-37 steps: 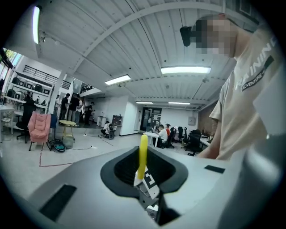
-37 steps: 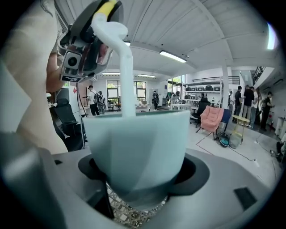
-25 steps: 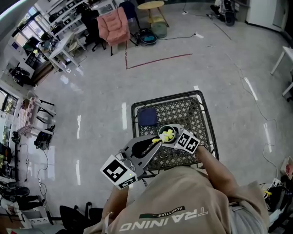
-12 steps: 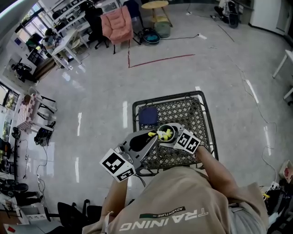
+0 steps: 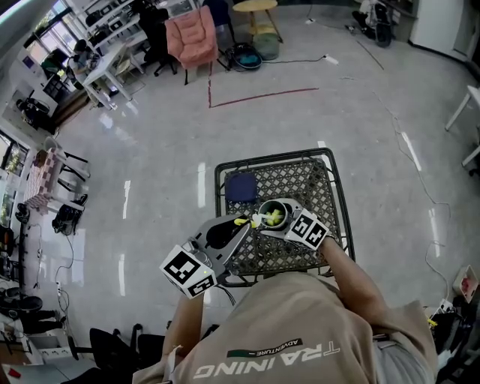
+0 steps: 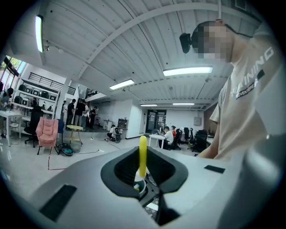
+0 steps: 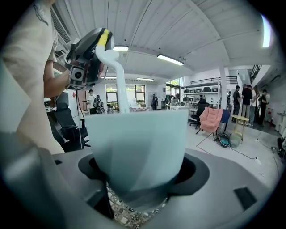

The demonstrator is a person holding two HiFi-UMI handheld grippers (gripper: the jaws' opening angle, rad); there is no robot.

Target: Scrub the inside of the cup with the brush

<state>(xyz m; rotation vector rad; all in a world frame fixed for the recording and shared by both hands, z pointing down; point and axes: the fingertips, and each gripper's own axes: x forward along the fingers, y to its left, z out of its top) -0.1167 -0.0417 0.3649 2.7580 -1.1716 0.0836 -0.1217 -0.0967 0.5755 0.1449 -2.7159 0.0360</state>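
A pale blue-green cup (image 5: 264, 208) is held above the metal lattice table (image 5: 300, 176), and my right gripper (image 5: 280, 219) is shut on it. In the right gripper view the cup (image 7: 136, 147) fills the space between the jaws. My left gripper (image 5: 240, 226) is shut on the brush's yellow handle (image 5: 242, 221). That handle (image 6: 142, 154) stands upright between the jaws in the left gripper view. The brush's white neck (image 7: 117, 76) curves down over the rim, and its yellow-green bristles (image 5: 276, 217) sit inside the cup. The left gripper (image 7: 87, 51) hovers above the cup's left side.
A dark blue cloth (image 5: 241, 187) lies on the table's far left part. Shiny floor surrounds the table, with a red tape line (image 5: 259, 96) beyond. A pink chair (image 5: 191, 34), a round stool (image 5: 253, 9) and desks stand far off. My torso is at the table's near edge.
The left gripper has shifted slightly left and back, tilting the brush handle; the bristles moved a little within the cup. The right gripper keeps the cup in about the same place.
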